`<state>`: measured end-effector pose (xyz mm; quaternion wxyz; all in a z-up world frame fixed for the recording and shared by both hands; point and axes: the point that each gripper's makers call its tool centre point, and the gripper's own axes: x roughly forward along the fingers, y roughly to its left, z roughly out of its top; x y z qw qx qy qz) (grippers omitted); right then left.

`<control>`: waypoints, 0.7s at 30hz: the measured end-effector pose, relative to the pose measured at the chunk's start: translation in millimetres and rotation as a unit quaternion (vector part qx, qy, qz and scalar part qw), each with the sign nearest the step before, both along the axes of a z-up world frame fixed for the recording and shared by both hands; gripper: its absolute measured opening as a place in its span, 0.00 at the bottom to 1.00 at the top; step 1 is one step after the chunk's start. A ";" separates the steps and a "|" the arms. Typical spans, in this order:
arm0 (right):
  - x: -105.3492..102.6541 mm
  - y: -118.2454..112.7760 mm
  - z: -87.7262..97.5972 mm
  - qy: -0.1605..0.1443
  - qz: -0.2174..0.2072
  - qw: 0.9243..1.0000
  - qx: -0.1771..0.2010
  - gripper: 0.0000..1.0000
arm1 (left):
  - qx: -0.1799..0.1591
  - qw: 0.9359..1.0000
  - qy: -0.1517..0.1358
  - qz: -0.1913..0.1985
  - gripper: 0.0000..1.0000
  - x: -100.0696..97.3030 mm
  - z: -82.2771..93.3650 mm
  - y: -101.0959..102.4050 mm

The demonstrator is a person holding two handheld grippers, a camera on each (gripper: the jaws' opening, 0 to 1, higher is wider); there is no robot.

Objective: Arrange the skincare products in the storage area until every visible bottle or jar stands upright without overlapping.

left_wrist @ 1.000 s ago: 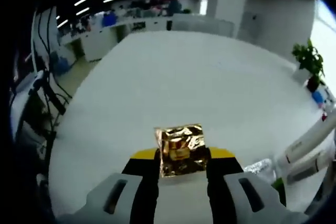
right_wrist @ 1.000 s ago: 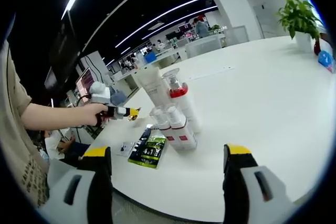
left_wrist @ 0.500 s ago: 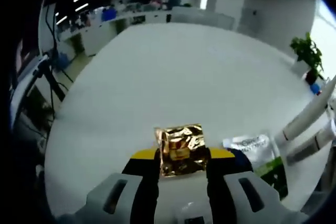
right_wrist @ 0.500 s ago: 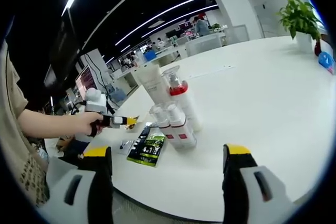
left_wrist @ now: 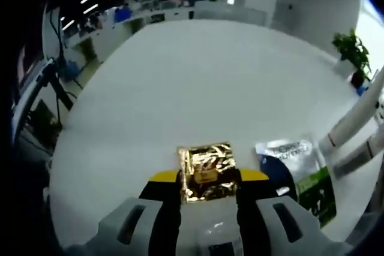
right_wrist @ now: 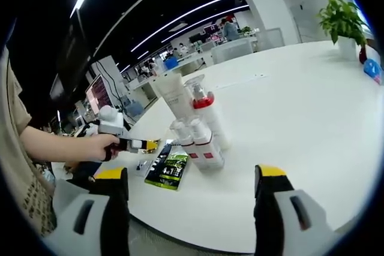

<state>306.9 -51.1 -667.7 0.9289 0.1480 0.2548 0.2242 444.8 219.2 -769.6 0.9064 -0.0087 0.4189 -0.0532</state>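
My left gripper (left_wrist: 208, 176) is shut on a gold foil sachet (left_wrist: 207, 171), held just above the white table (left_wrist: 198, 82). To its right lie a silver and blue sachet (left_wrist: 285, 155) and a green one (left_wrist: 318, 193), with white bottles (left_wrist: 360, 118) at the right edge. In the right gripper view, my right gripper (right_wrist: 187, 190) stands open and empty near the table's front edge. Ahead of it stand a white tube (right_wrist: 174, 95), a pump bottle with a red collar (right_wrist: 204, 109) and two small white bottles (right_wrist: 198, 143), all upright. The left gripper (right_wrist: 135, 144) hovers left of the flat green sachet (right_wrist: 171, 171).
A potted plant (right_wrist: 341, 19) and a blue object (right_wrist: 372, 67) stand at the table's far right. Desks, monitors and people fill the office behind. A tripod (left_wrist: 51, 82) stands off the table's left edge. The person's arm (right_wrist: 51, 142) reaches in from the left.
The left gripper with the gold sachet has sunk lower and closer to the flat sachets near the table's front. The right gripper has stayed still.
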 end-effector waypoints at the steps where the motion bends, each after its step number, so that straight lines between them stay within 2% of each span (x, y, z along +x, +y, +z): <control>1: 0.0 0.0 -0.1 0.000 0.000 1.000 0.000 0.87 | 0.000 1.000 0.000 0.001 0.32 0.8 -0.2 -0.5; 8: -0.5 0.0 -1.2 0.003 0.000 1.000 -0.001 0.85 | 0.004 1.000 0.002 0.003 0.36 1.1 -3.5 0.4; 12: -0.7 0.6 -1.3 0.003 0.001 1.000 -0.002 0.85 | 0.018 1.000 -0.001 -0.012 0.36 0.4 -4.6 0.3; 21: -0.5 0.6 -1.4 0.001 0.003 1.000 -0.006 0.85 | 0.024 0.999 0.003 -0.027 0.39 -0.4 -5.4 -1.5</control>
